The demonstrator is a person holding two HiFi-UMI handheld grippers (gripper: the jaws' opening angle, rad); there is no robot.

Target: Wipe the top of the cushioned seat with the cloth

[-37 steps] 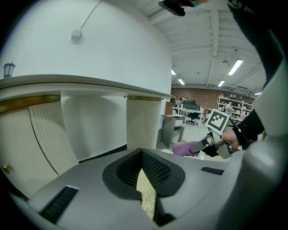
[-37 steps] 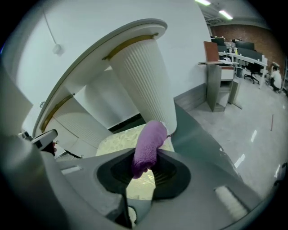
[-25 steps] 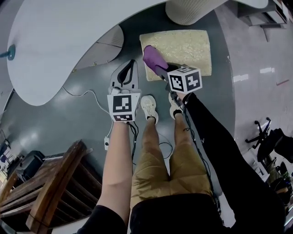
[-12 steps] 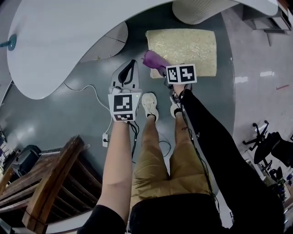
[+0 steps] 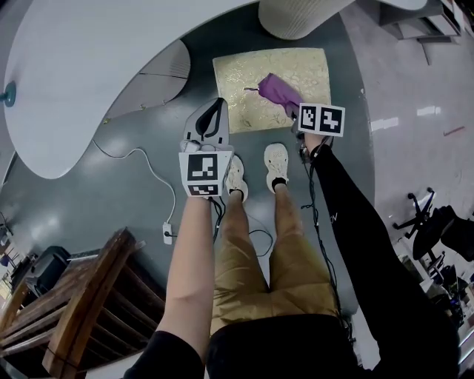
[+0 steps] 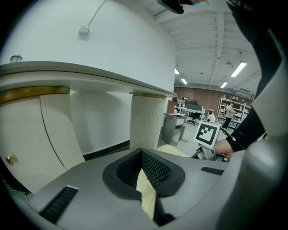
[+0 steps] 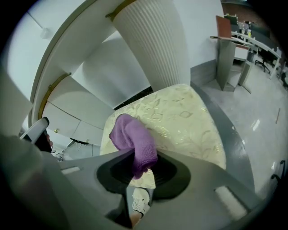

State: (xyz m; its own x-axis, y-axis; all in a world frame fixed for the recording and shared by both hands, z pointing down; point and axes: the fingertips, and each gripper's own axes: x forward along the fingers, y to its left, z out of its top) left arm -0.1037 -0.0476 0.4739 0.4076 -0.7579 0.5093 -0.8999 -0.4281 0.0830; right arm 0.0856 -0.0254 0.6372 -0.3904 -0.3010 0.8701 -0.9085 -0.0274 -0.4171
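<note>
The cushioned seat (image 5: 244, 78) is a pale gold square pad with a leaf pattern, low on the floor ahead of the person's feet. A purple cloth (image 5: 275, 90) lies on its near middle, bunched, and my right gripper (image 5: 295, 111) is shut on the cloth's near end. In the right gripper view the cloth (image 7: 130, 134) rises out of the jaws over the seat (image 7: 180, 117). My left gripper (image 5: 207, 122) hangs off the seat's near-left corner, shut and empty. Its own view shows my left gripper (image 6: 141, 155), with only a sliver of the seat (image 6: 173, 150) beyond the jaws.
A white curved table (image 5: 89, 59) on a ribbed pedestal (image 5: 296, 15) stands behind and left of the seat. The person's shoes (image 5: 275, 159) are just short of the seat. A white cable (image 5: 152, 170) trails on the floor at left, and a wooden frame (image 5: 81, 311) stands at the lower left.
My right gripper has dragged the cloth from the seat's near-left corner rightward to its near middle. The person's feet have stepped closer. The left gripper has held its place.
</note>
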